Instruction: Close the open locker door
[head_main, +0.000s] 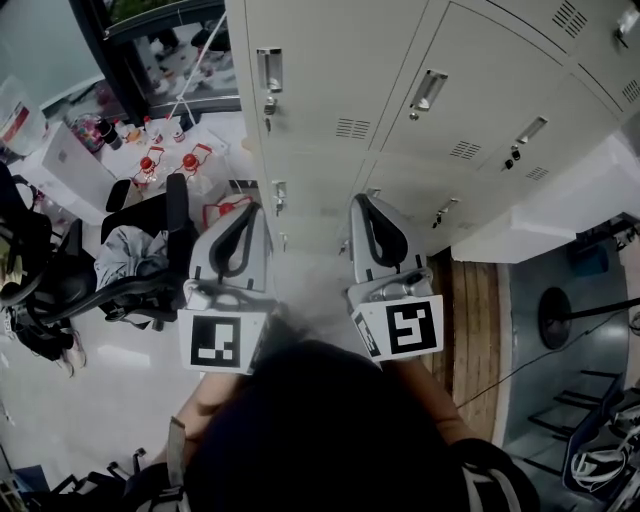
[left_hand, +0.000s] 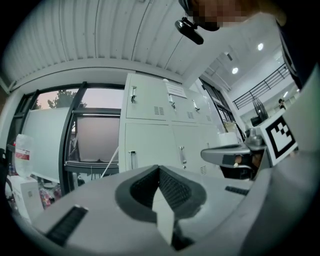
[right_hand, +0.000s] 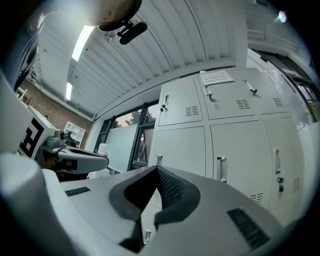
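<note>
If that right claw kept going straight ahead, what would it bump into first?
Most likely the closed lower locker door straight ahead of the right claw; nothing shows in between, though its distance is hard to judge.

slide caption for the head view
Shut and empty, the left hand-held gripper and right hand-held gripper face grey lockers whose visible doors look closed

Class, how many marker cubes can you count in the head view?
2: the left gripper carries one marker cube at lower left of centre; the right gripper carries the other, just right of it. None looks hidden.
</note>
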